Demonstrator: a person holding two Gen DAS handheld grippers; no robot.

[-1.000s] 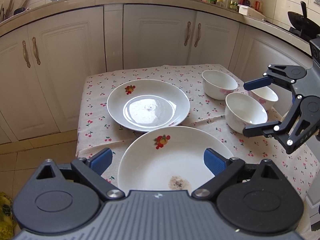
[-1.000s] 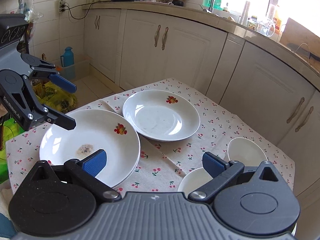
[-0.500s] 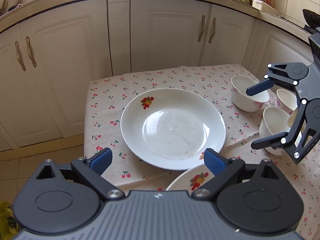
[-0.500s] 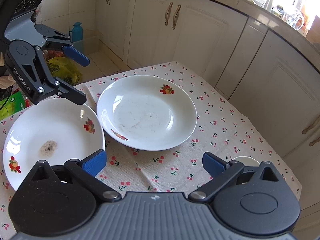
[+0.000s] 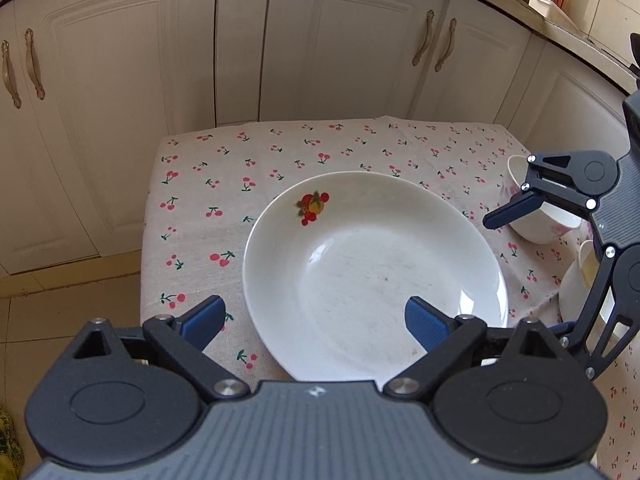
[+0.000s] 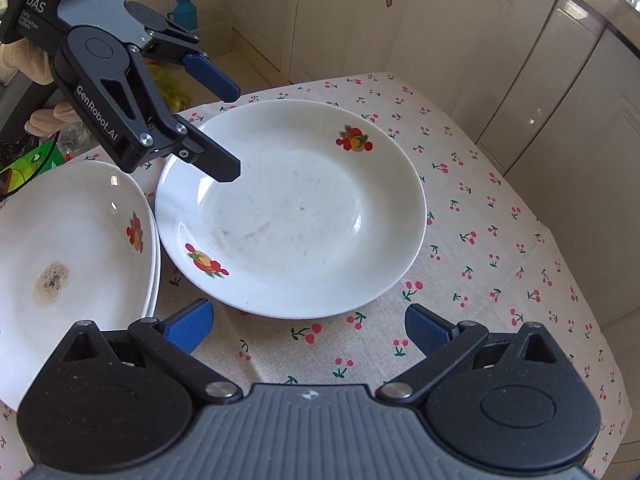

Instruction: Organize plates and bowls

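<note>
The left gripper (image 5: 314, 318) hangs above the near rim of the white plate (image 5: 372, 272) with nothing between its fingers; its jaws stand wide but have just been closing a little. The plate lies on the cherry-print tablecloth (image 5: 224, 184), with a second plate (image 6: 68, 248) (stained, stacked on another) at its 9 o'clock in the right wrist view. The right gripper (image 6: 308, 326) is spread wide and empty over cloth. Two bowls (image 5: 540, 220) sit at 3 o'clock, past the plate.

Three white plates on the cherry-print tablecloth (image 6: 480, 240): one single plate (image 6: 292, 208); a stack of two (image 6: 76, 240) beside it; two white bowls (image 5: 544, 220) near the cloth's edge.
</note>
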